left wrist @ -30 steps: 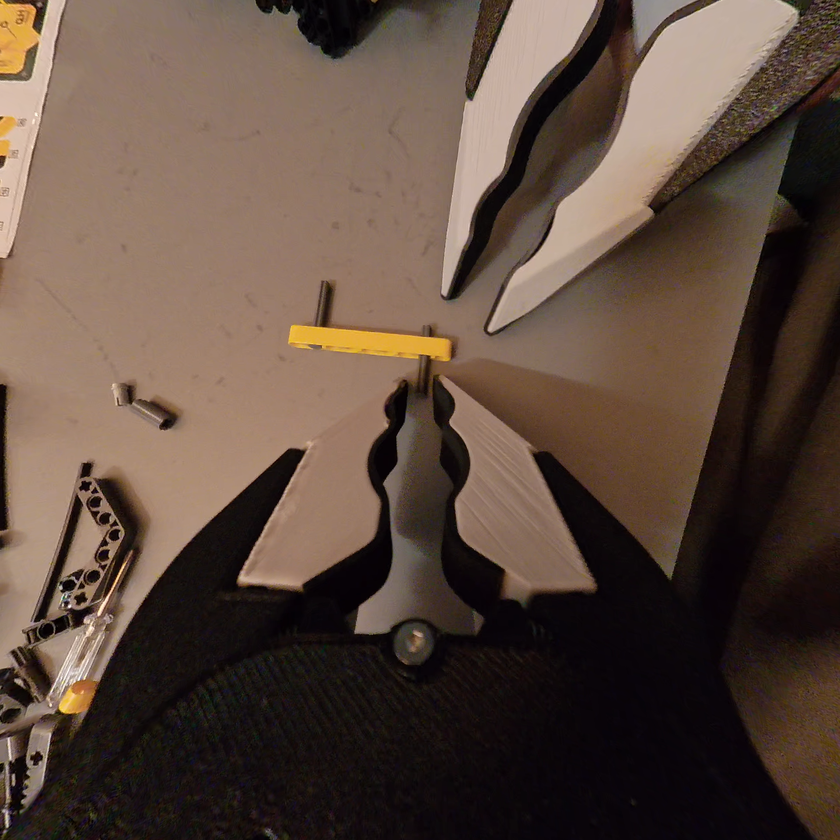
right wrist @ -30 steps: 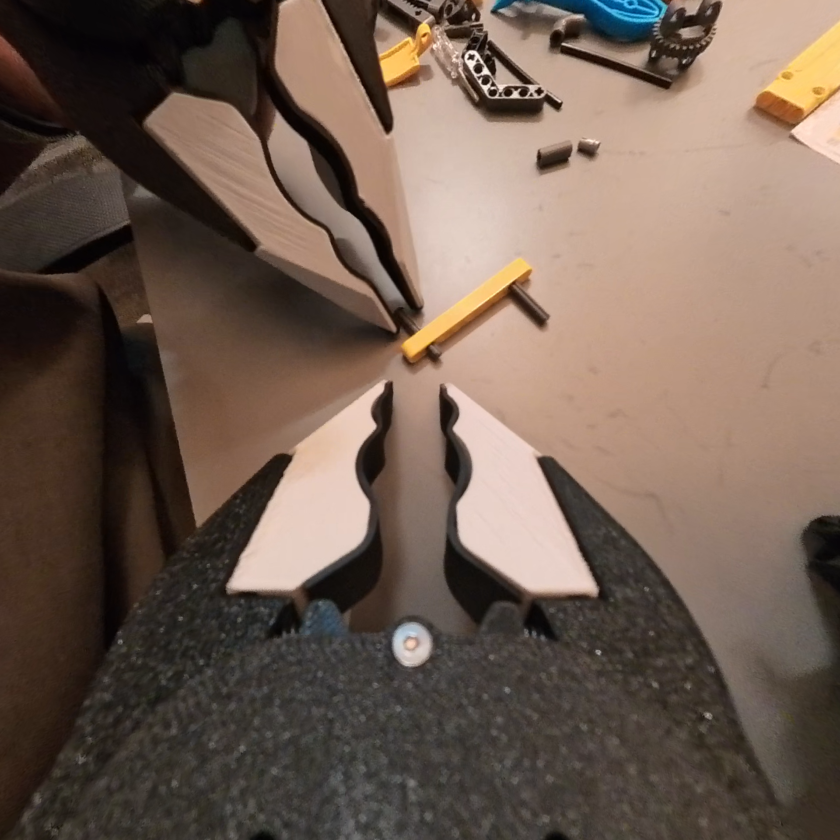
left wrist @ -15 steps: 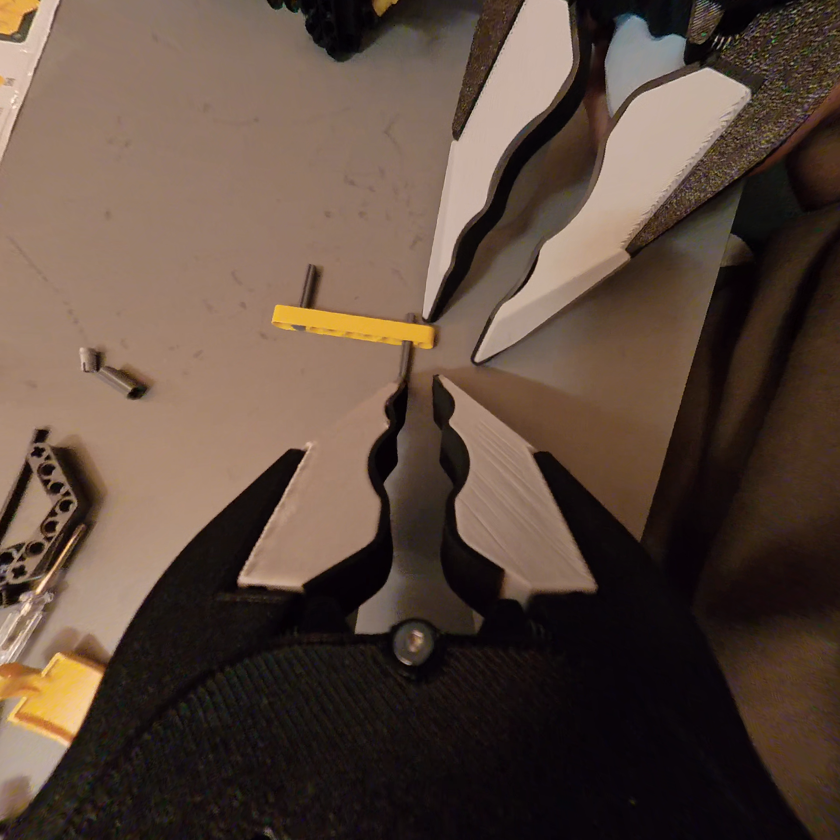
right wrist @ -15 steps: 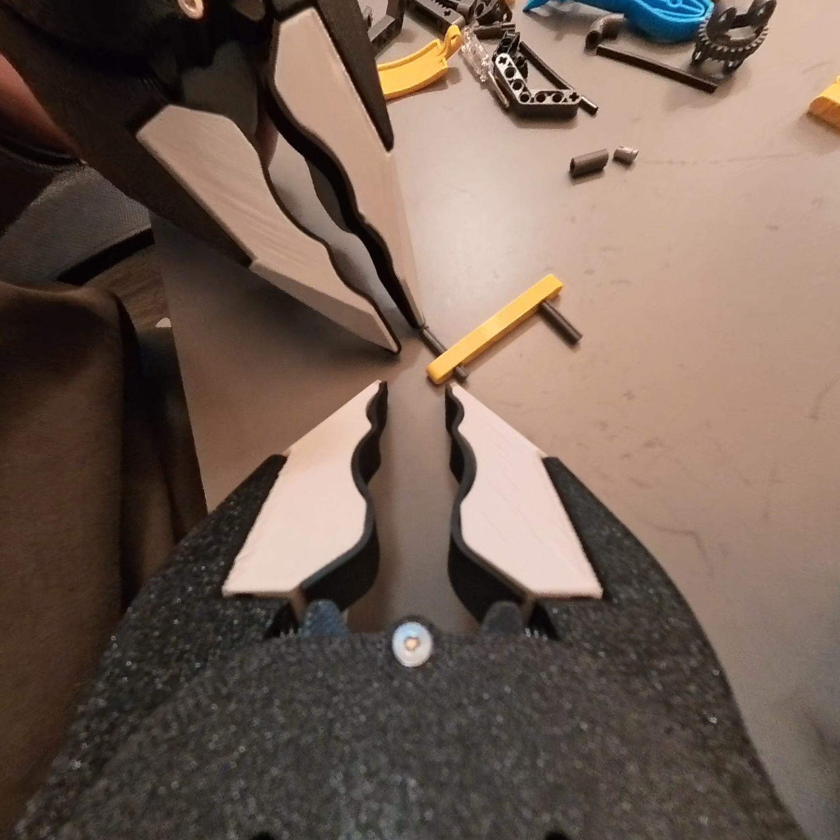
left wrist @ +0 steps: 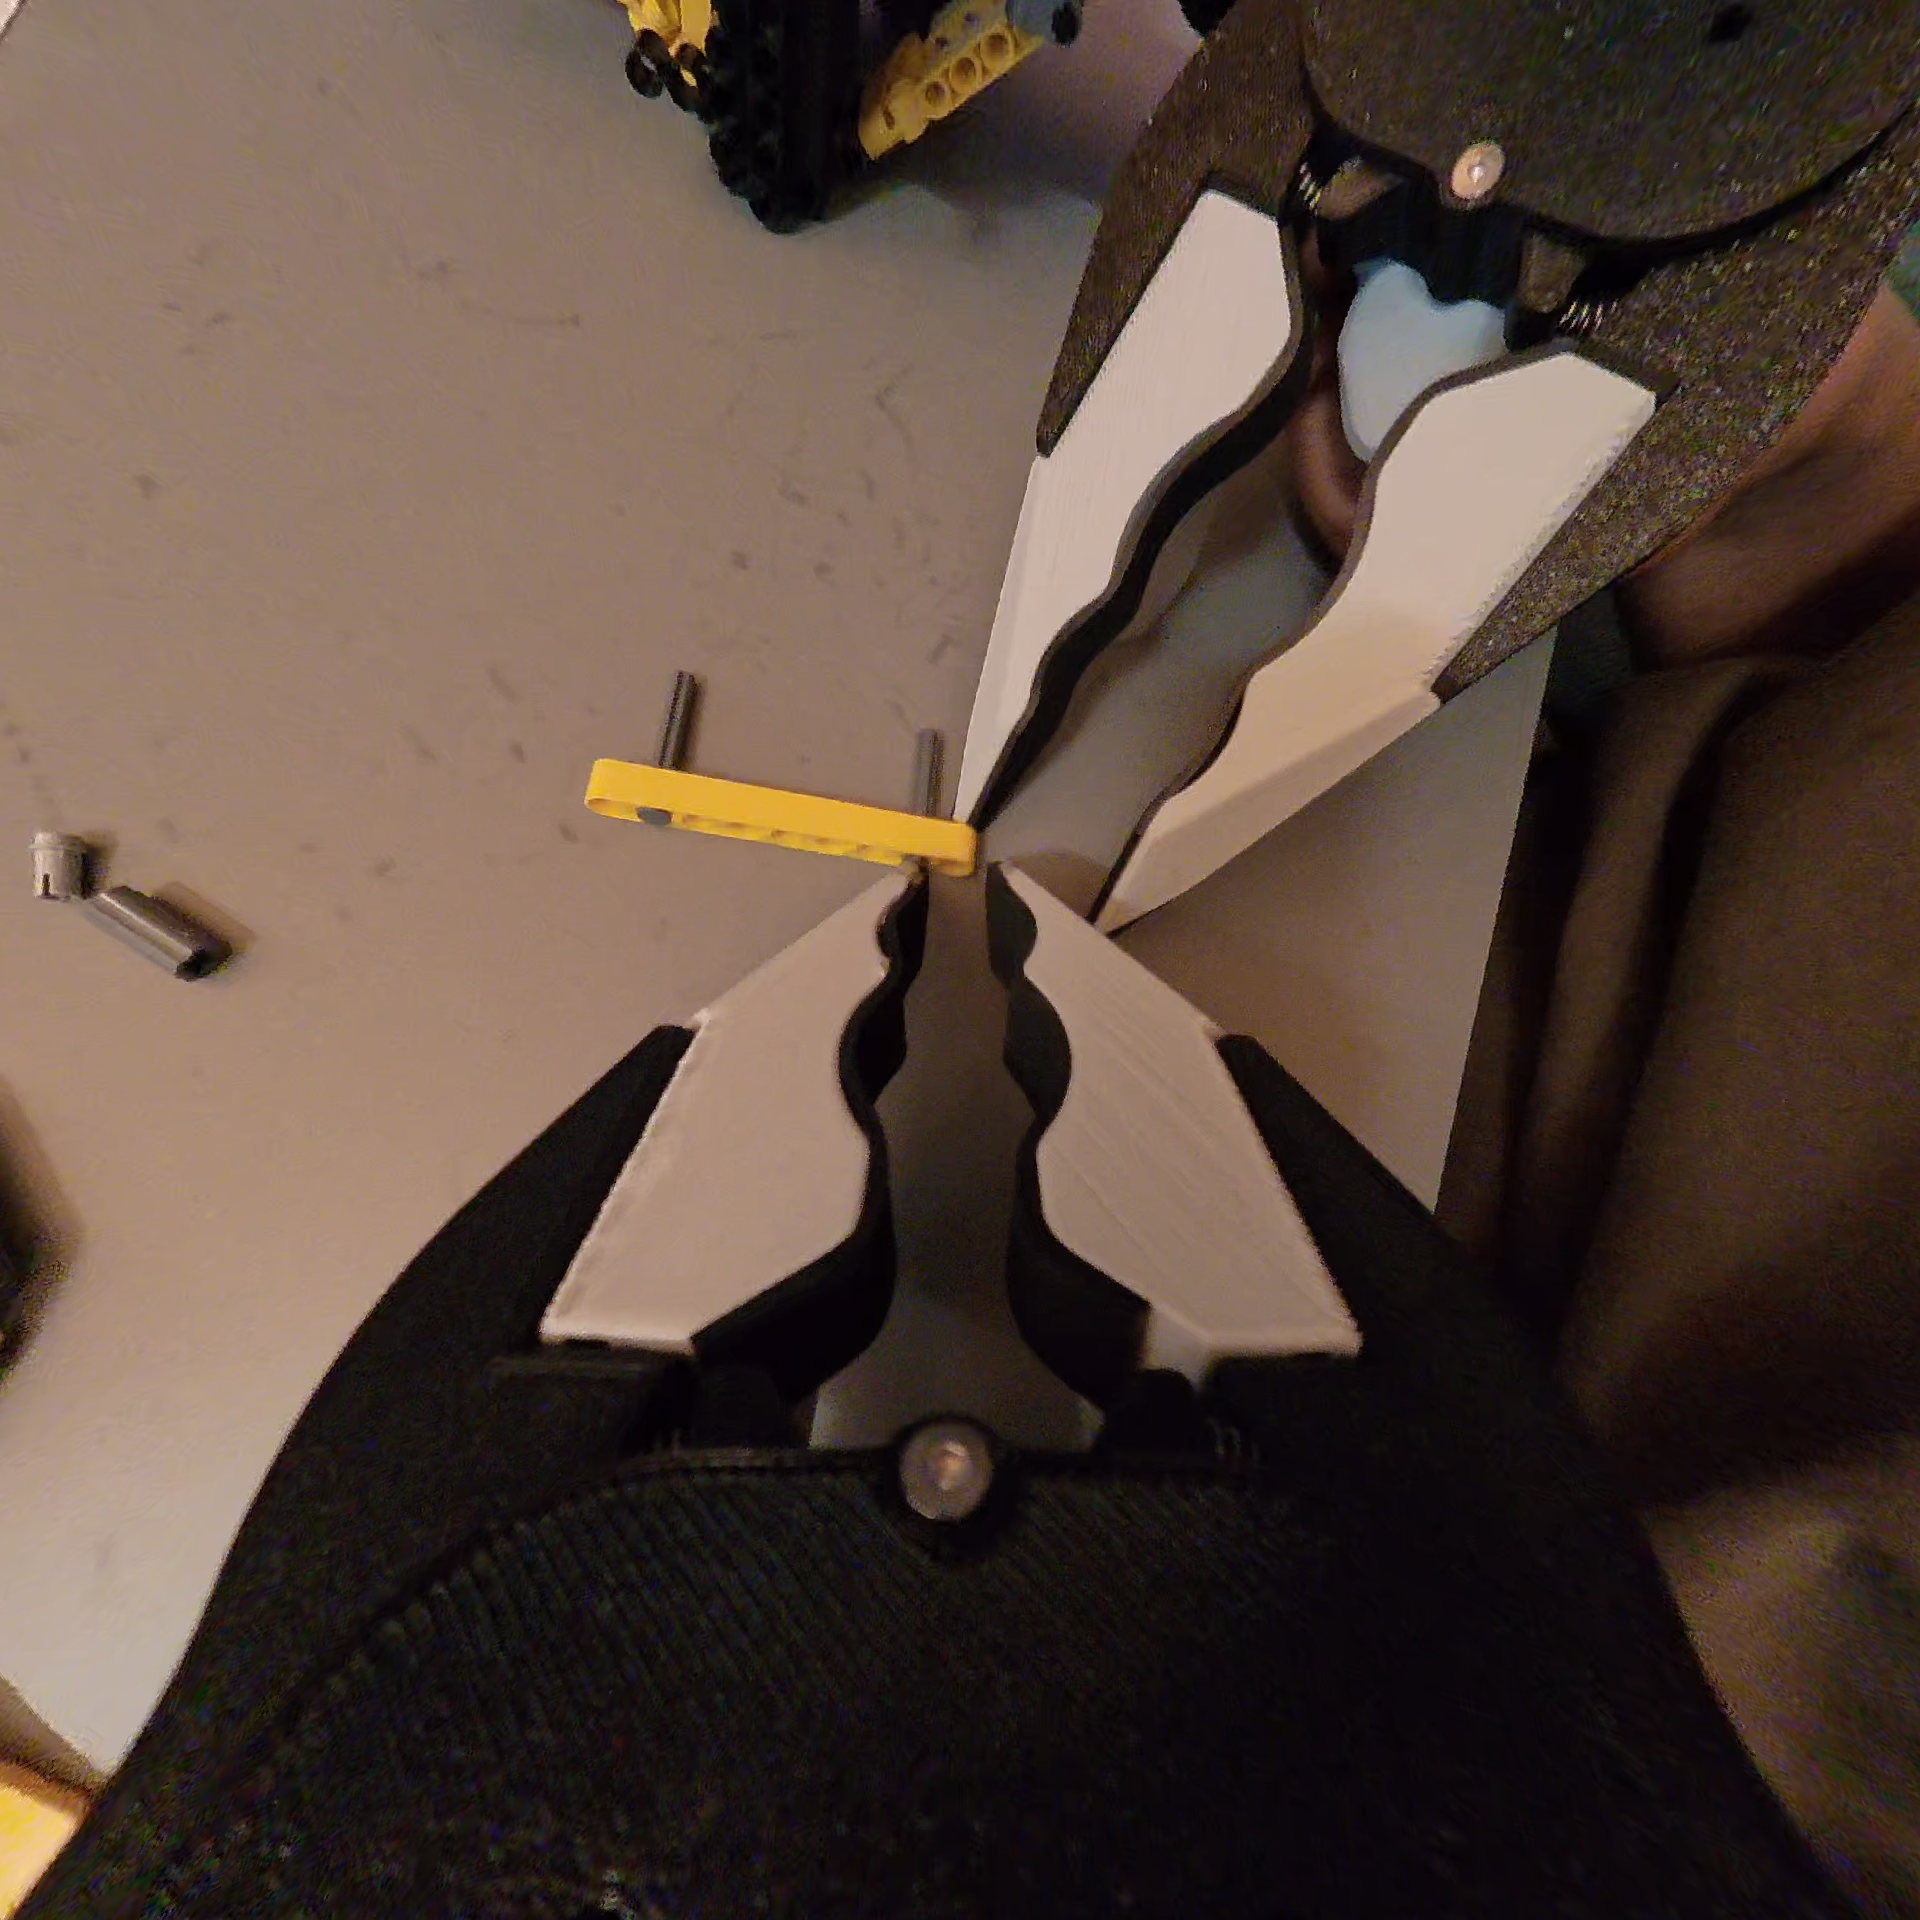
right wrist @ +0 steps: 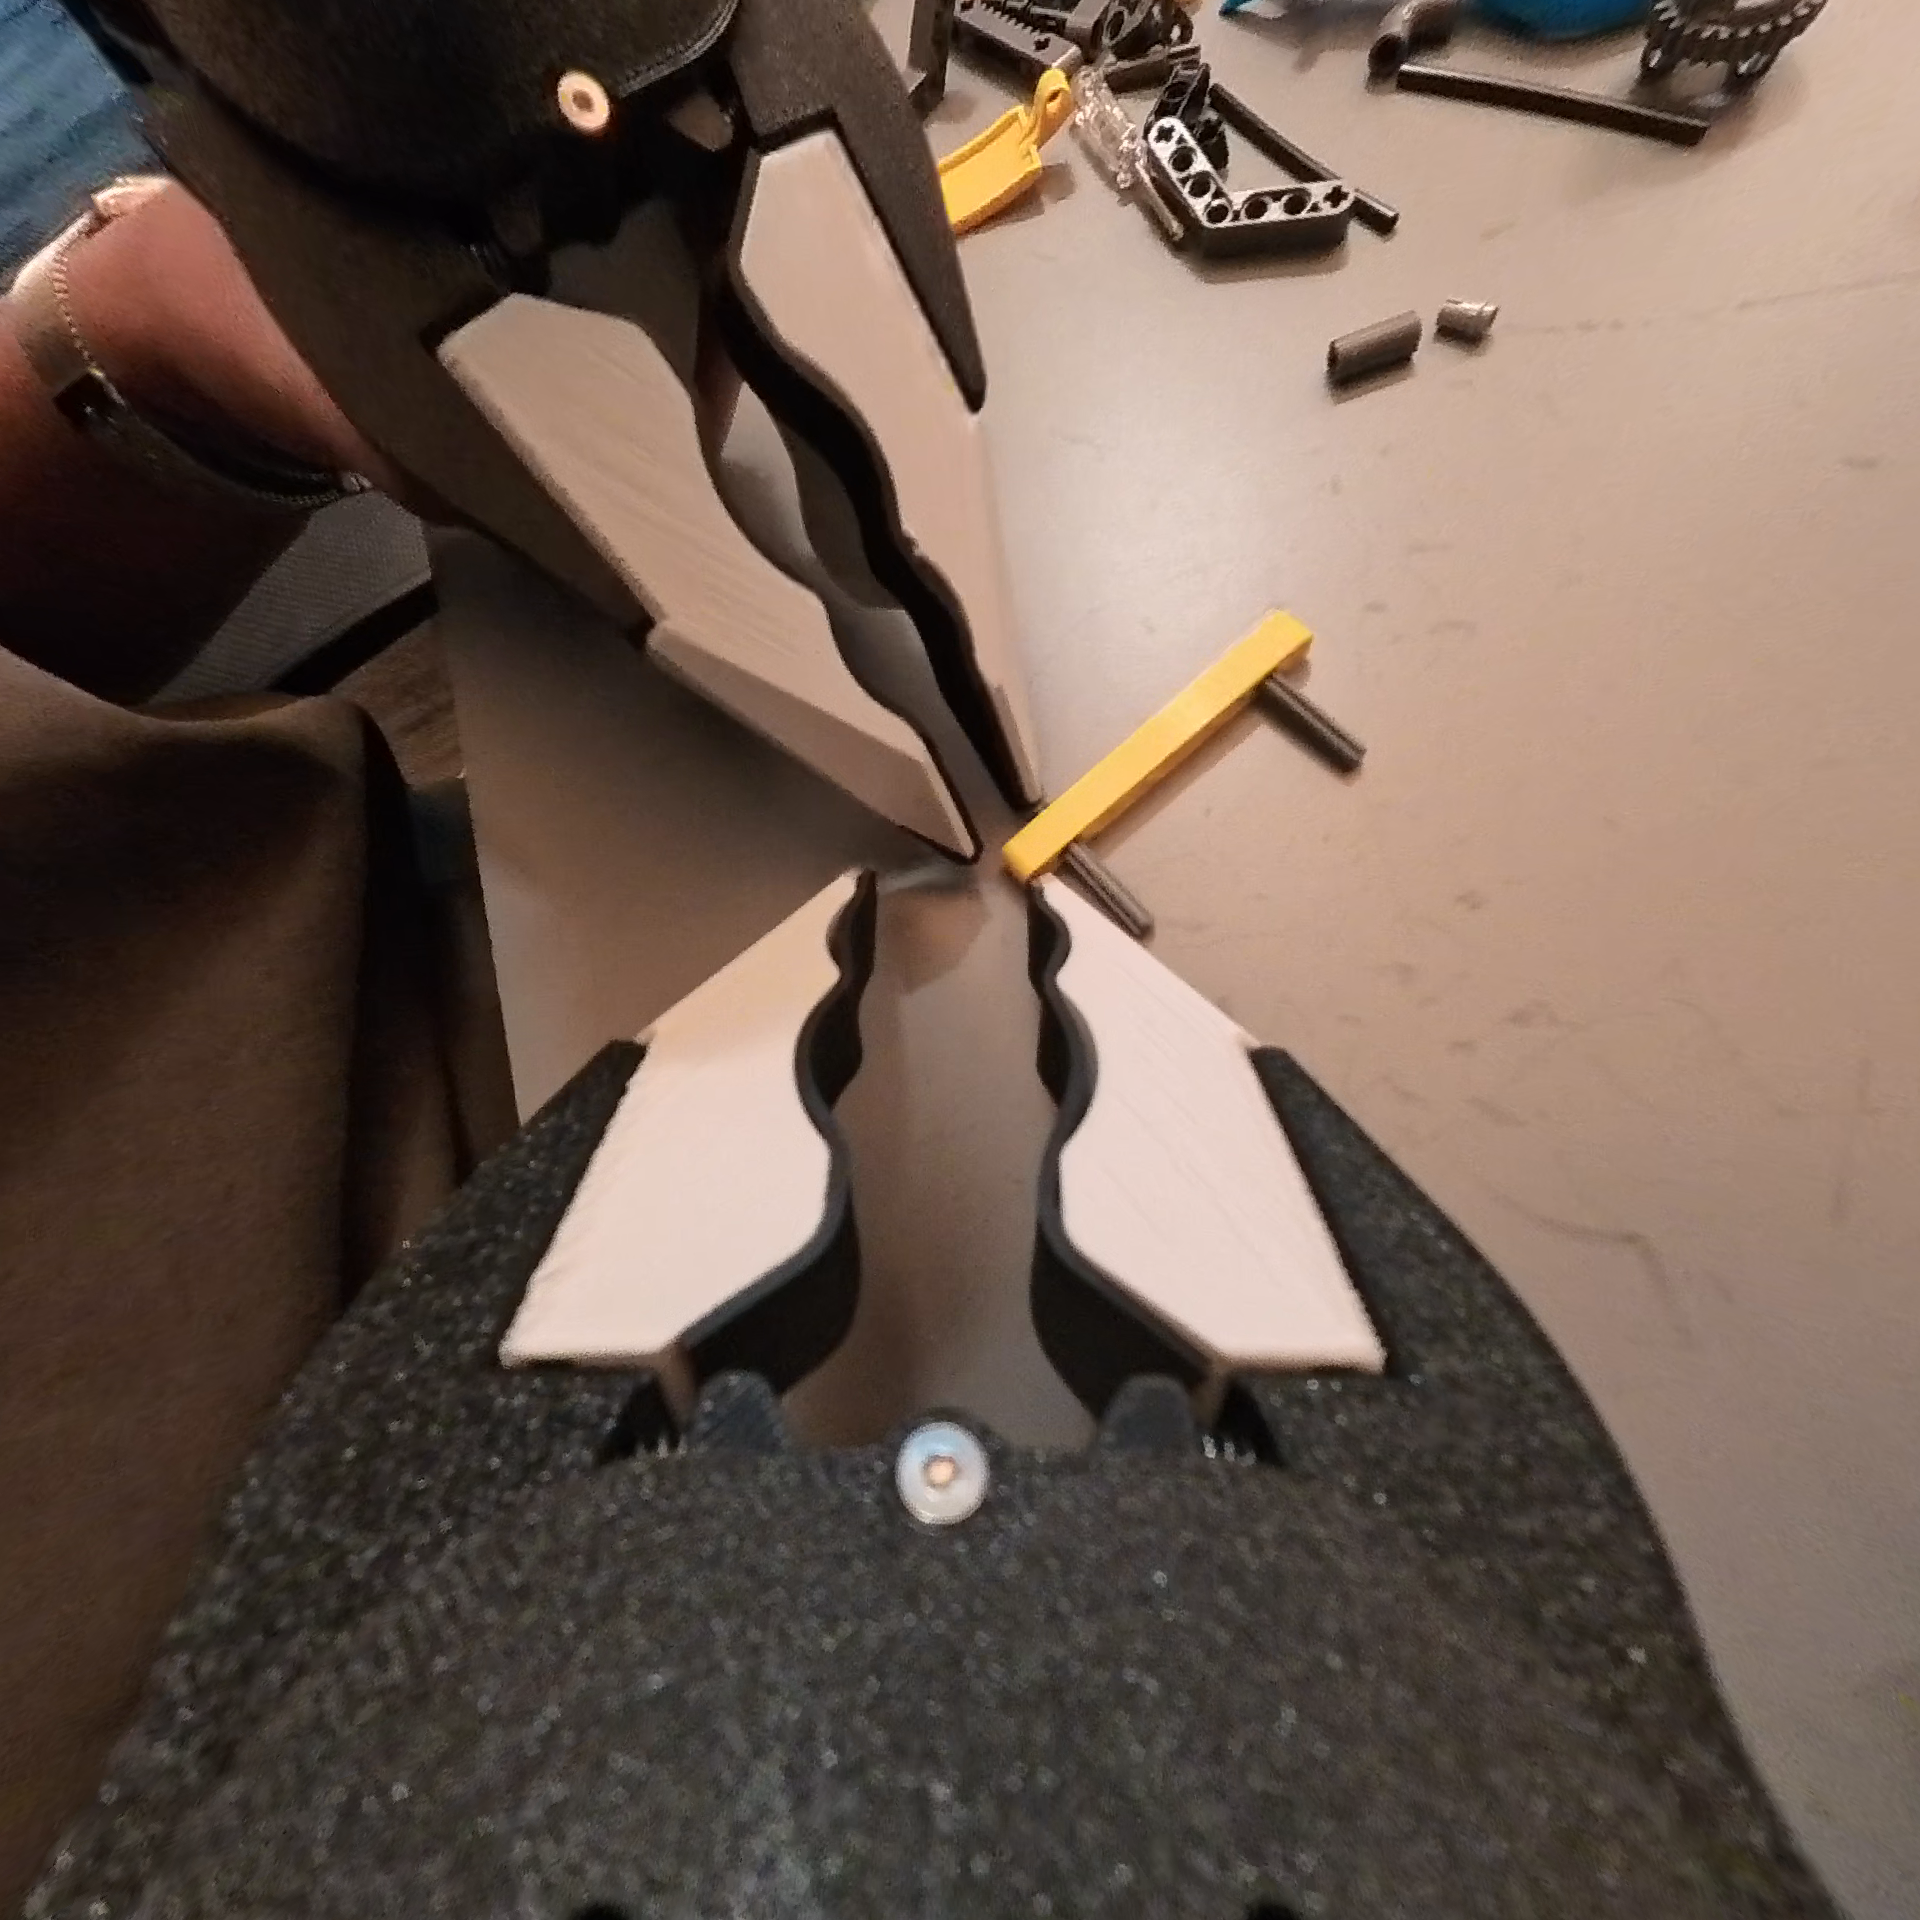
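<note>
A yellow beam (left wrist: 779, 821) lies on the grey table (left wrist: 416, 468) with two dark axles through it, one at its left end (left wrist: 673, 717) and one at its right end (left wrist: 925, 769). My left gripper (left wrist: 954, 875) has its jaws a narrow gap apart with nothing between them. Its left fingertip (left wrist: 906, 896) touches the beam's right end. My right gripper (right wrist: 948, 881) is open and empty. Its right fingertip (right wrist: 1049, 904) lies beside the beam's end (right wrist: 1039, 847) and the protruding axle (right wrist: 1112, 899). Each gripper shows in the other's view, the right (left wrist: 1039, 873) and the left (right wrist: 1000, 829), tip to tip.
A short grey sleeve (left wrist: 156, 930) and a small pin (left wrist: 50, 862) lie to the left. A black-and-yellow brick model (left wrist: 810, 94) stands at the back. Loose black beams (right wrist: 1236, 187) and a yellow piece (right wrist: 997, 156) lie farther off. The table edge (left wrist: 1486, 935) runs close by, with dark cloth beyond. My left and right fingertips are right by each other. Between my left fingertips and the small pin (left wrist: 50, 862) there is roughly 12 centimetres. Seen from the right wrist view (right wrist: 1468, 302) as well.
Both grippers have closed in on the beam's near end. My left tips have reached the beam and the right-end axle has slid farther through it. My right jaws have widened a little.
</note>
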